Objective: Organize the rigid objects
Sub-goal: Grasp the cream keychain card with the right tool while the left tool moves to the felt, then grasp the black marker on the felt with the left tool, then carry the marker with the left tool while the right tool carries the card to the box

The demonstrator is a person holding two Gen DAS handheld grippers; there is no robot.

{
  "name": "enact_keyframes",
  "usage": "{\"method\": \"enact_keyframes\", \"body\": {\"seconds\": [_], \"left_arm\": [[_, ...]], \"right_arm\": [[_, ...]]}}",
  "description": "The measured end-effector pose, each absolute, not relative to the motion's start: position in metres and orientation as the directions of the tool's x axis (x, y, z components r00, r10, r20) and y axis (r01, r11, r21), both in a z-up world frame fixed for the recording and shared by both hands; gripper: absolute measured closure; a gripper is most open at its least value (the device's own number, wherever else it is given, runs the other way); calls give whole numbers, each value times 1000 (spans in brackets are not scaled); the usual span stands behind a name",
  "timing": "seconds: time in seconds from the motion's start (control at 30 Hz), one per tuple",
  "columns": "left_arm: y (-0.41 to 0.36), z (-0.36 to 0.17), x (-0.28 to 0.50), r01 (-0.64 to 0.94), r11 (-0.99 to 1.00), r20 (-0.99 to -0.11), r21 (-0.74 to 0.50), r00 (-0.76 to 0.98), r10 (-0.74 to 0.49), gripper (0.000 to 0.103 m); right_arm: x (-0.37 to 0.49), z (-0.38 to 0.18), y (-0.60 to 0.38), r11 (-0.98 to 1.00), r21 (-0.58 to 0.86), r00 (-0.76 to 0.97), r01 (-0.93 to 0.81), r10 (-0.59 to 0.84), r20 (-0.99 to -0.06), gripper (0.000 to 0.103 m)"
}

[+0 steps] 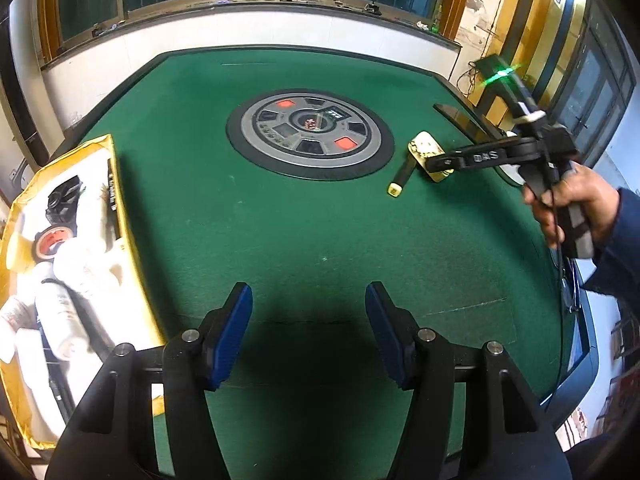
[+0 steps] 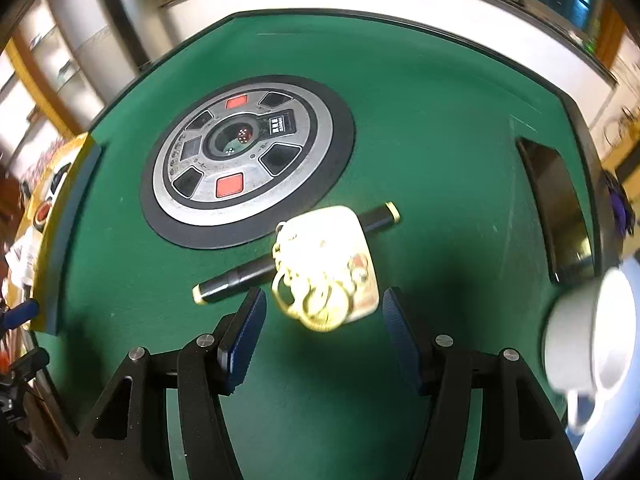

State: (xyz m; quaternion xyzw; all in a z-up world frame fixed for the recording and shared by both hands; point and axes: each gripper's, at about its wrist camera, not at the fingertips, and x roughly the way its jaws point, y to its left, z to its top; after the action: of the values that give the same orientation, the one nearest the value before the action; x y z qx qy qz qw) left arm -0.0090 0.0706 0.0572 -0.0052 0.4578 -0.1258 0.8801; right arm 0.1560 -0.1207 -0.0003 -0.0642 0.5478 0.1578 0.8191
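Observation:
A flat gold ornament with chain links (image 2: 326, 264) lies on the green felt table (image 2: 420, 120), resting across a black tube with yellow ends (image 2: 236, 280). My right gripper (image 2: 324, 312) hovers just above and in front of the ornament. It is open, and its blue pads (image 2: 244, 328) stand apart on either side without touching the ornament. In the left wrist view the same ornament (image 1: 420, 146) and tube (image 1: 402, 178) lie at the right, with a hand holding the right gripper (image 1: 442, 162) over them. My left gripper (image 1: 308, 308) is open over bare felt with nothing between its fingers.
A yellow box (image 1: 120, 184) at the table's left edge holds a white bottle (image 1: 60, 312), a tape roll (image 1: 52, 242) and other items. A round dice panel (image 1: 308, 132) fills the table's centre. A white cup (image 2: 592, 332) sits near the right edge, beside a dark slot (image 2: 556, 204).

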Motion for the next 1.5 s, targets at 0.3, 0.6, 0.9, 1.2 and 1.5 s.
{"method": "enact_keyframes", "body": {"seconds": [0.3,0.6,0.9,1.2,1.5], "left_arm": [[24,69,42,326,934,-789,-146,532,-309,45],[-69,52,126,502,862,-854,-67,417,-309,46],[-109,17,165,539,842,-894,-11,372,-250,89],[-58,12,77,489,868,-884,-89,363,-295,91],[12,13,1,372,918,-877,-140,384,-289,91]], "right_arm": [[148,-4,-135,937,162,315,-309,262,-912,56],[68,0,-208,939,341,313,-44,337,-888,56],[37,6,-235,934,357,360,33,322,-876,56],[26,12,-223,918,397,357,16,365,-860,56],[7,0,-154,906,412,265,-96,422,-867,56]]}}
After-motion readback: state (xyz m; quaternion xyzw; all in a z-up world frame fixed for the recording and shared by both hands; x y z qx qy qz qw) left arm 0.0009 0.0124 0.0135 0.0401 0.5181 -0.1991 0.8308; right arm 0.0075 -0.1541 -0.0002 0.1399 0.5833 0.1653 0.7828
